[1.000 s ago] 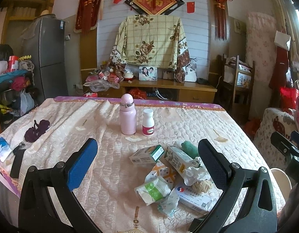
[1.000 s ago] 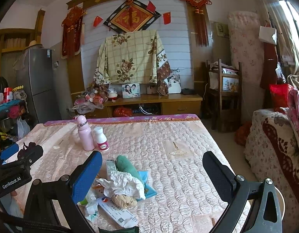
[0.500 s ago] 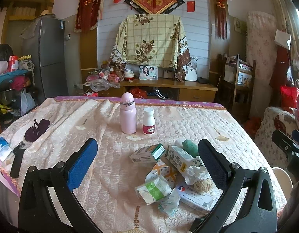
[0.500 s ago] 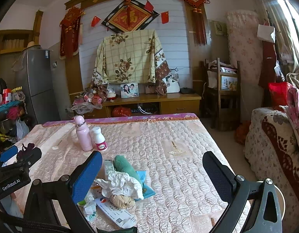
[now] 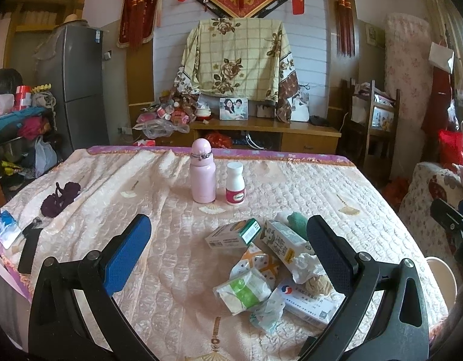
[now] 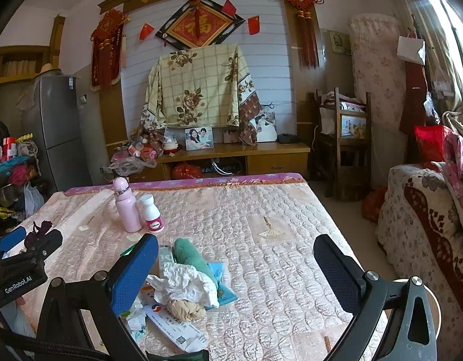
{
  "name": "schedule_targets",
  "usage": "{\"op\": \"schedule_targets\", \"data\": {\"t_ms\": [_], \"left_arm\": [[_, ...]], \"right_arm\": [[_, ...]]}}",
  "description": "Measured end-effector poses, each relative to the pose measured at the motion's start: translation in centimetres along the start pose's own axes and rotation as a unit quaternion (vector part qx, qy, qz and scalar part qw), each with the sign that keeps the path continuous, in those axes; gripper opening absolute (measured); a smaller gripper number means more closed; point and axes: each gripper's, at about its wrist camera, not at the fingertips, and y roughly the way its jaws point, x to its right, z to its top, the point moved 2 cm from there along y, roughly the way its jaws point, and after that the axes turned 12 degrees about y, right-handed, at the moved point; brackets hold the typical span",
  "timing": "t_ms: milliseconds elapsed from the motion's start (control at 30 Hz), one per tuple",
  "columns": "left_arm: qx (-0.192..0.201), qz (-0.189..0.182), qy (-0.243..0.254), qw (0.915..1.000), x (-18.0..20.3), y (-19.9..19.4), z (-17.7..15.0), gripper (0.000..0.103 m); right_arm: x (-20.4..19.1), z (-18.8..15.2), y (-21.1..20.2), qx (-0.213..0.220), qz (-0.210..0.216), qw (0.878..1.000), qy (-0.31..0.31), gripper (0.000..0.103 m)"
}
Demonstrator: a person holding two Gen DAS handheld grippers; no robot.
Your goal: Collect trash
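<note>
Both grippers hang above the near edge of the table [image 5: 366, 198] with nothing between their fingers: the left gripper [image 5: 228, 249] is spread wide, and so is the right gripper [image 6: 236, 266]. The trash sits in one heap at lower centre-right of the left view: a green-ended box [image 5: 233, 234], a white carton [image 5: 284, 245], a green-and-white packet [image 5: 245, 290], crumpled tissue [image 6: 186, 282], a tan wad [image 6: 186, 308] and a flat box [image 5: 311, 299], all touching or overlapping. A good first pick is probably a loose piece on top, such as the tissue, taken from above so the rest is not dragged off. The heap lies close to the near edge, so sweeping toward the camera risks spilling it. A pale bin rim [image 5: 442, 273] shows at lower right beyond the table. The pink bottle [image 5: 203, 176] and white bottle [image 5: 235, 183] stand well behind the heap, leaving open cloth between and to the right.
</note>
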Motion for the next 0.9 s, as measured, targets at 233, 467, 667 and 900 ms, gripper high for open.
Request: {"op": "schedule_targets", "data": {"t_ms": [233, 467, 667, 900], "left_arm": [[-0.002, -0.003, -0.003, 1.0, 0.01, 0.22, -0.12, 0.103], [-0.003, -0.003, -0.006, 1.0, -0.02, 0.28, -0.25, 0.103], [-0.002, -0.003, -0.005, 1.0, -0.06, 0.28, -0.2, 0.103], [-0.013, -0.01, -0.004, 0.9999, 0.02, 0.75, -0.5, 0.103]], "right_arm": [[0.1, -0.42, 0.07, -0.008, 0.006, 1.0, 0.002, 0.102], [0.31, -0.48, 0.22, -0.012, 0.004, 1.0, 0.006, 0.102], [0.32, -0.47, 0.3, -0.011, 0.002, 1.0, 0.005, 0.102], [0.67, -0.84, 0.66, -0.02, 0.001, 1.0, 0.003, 0.102]]}}
